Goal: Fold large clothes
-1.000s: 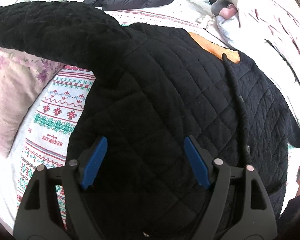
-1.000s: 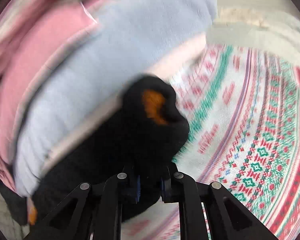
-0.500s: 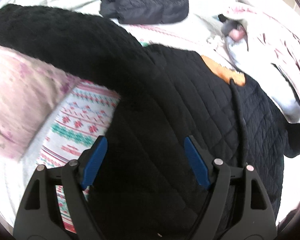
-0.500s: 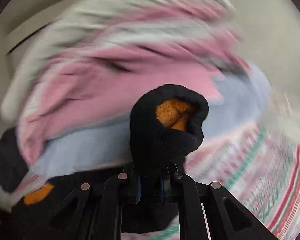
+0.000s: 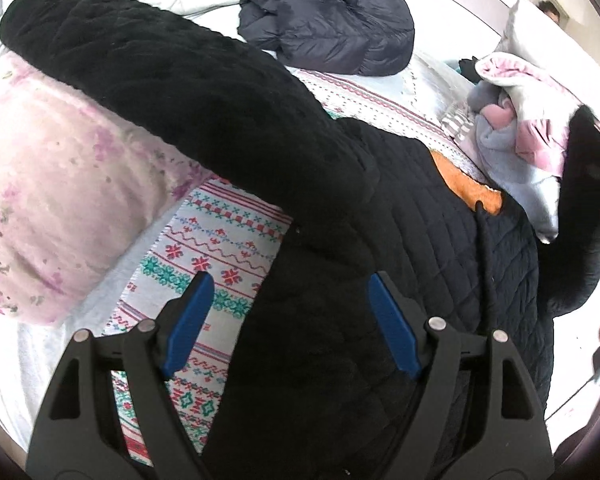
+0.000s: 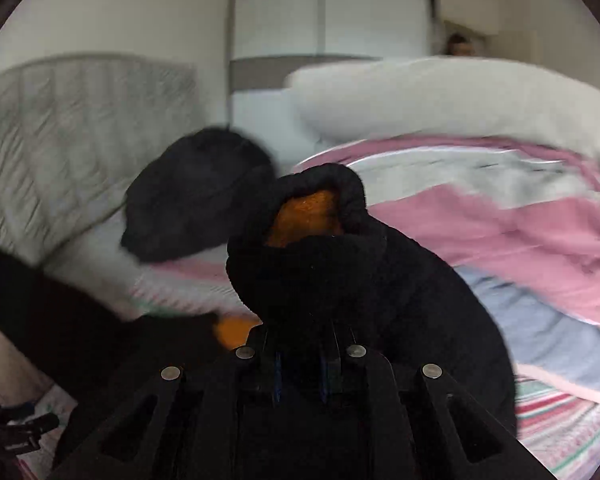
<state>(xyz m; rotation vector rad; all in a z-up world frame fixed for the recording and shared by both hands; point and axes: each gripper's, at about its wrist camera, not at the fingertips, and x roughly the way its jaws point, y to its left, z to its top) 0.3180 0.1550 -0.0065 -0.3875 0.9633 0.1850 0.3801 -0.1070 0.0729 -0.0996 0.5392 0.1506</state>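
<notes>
A black quilted jacket (image 5: pixel 400 240) lies spread on a patterned bedcover (image 5: pixel 220 248), orange lining (image 5: pixel 468 188) showing at the collar. One sleeve (image 5: pixel 160 64) stretches across a floral pillow (image 5: pixel 48 200). The left gripper (image 5: pixel 288 320) hangs over the jacket's lower body, jaws wide, nothing between the blue pads (image 5: pixel 392 324). The right gripper (image 6: pixel 300 372) is clamped on the other sleeve's cuff (image 6: pixel 316 216), which is lifted off the bed. A folded dark puffer (image 5: pixel 332 20) lies near the headboard; a pink and grey bedding heap (image 6: pixel 500 220) is beside the jacket.
</notes>
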